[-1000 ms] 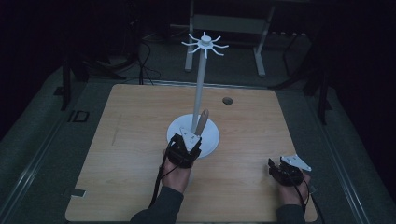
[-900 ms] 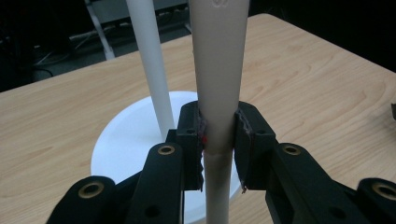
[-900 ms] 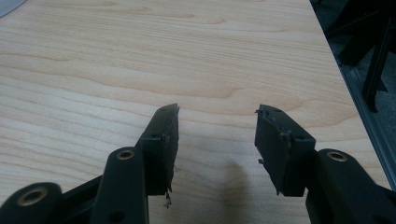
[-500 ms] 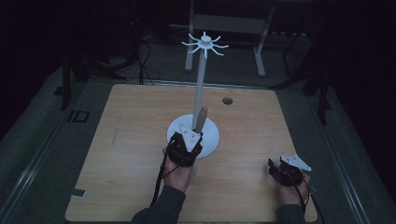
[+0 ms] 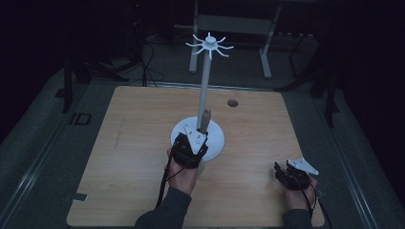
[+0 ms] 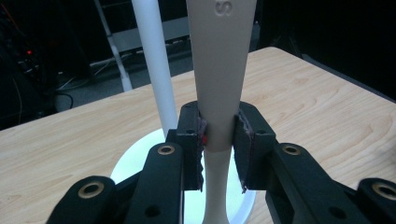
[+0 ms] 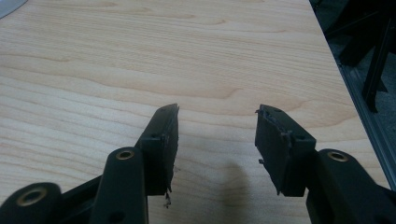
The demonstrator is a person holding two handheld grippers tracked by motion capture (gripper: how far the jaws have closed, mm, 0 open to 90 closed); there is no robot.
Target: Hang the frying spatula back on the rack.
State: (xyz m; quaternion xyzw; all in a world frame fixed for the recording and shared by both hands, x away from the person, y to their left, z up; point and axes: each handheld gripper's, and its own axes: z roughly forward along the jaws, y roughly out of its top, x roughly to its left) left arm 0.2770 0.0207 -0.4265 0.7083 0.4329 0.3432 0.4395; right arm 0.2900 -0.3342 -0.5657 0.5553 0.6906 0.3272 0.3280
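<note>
A white stand rises from a round base (image 5: 217, 138) in the middle of the wooden table (image 5: 133, 143); its pole (image 5: 205, 81) ends in a crown of hooks (image 5: 209, 45). My left gripper (image 5: 198, 136) sits at the near edge of the base, shut on a tan utensil handle (image 5: 205, 119) that stands upright beside the pole. In the left gripper view the handle (image 6: 222, 70) is pinched between the pads, with the gripper (image 6: 219, 126) just right of the pole (image 6: 152, 65). My right gripper (image 5: 282, 172) rests at the front right, open (image 7: 217, 114) over bare wood.
A small dark hole (image 5: 232, 102) marks the table behind the stand. A metal frame (image 5: 229, 24) stands on the floor past the far edge. The table's right edge (image 7: 327, 56) runs close to my right gripper. A grey tab (image 5: 79, 196) sits at the front left corner.
</note>
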